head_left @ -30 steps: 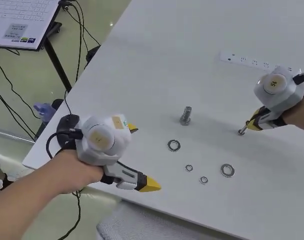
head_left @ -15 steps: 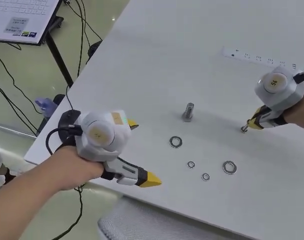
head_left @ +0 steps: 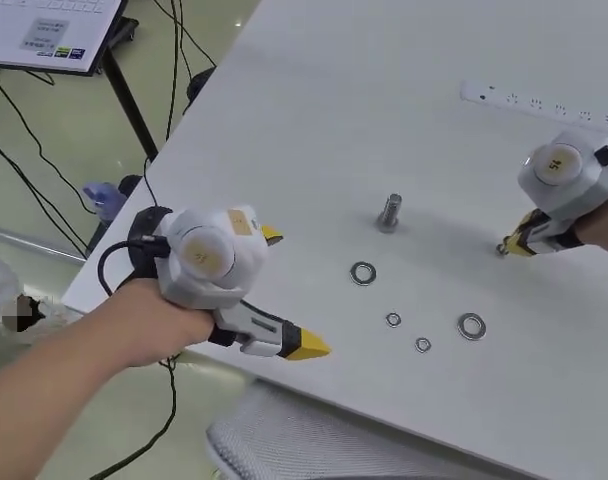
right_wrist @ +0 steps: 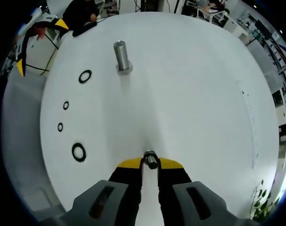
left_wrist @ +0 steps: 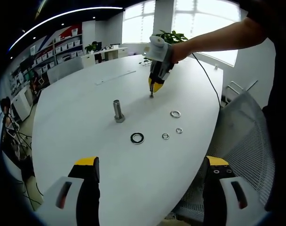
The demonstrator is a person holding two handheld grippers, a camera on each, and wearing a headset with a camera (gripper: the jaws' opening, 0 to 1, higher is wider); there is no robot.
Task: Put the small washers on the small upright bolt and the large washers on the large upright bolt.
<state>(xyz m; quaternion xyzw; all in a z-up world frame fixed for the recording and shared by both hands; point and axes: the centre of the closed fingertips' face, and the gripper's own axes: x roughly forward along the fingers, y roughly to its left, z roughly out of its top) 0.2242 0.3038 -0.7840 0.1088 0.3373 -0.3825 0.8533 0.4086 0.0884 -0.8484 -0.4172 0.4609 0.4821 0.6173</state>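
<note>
Our right gripper (right_wrist: 150,165) clamps the small silver steel bolt (right_wrist: 150,157), so we'd hold it dead vertical; left gripper (left_wrist: 151,163) sits spread.

White table (head_left: 334,120), silver lg bolt (head_left: 389,212) & small bolt (right_wrist: 150,159), yellow-tipped white left hand-held gripper (head_left: 290,291).

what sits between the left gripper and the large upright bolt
In the left gripper view, one large washer lies flat between the left gripper and the large upright bolt.
</note>
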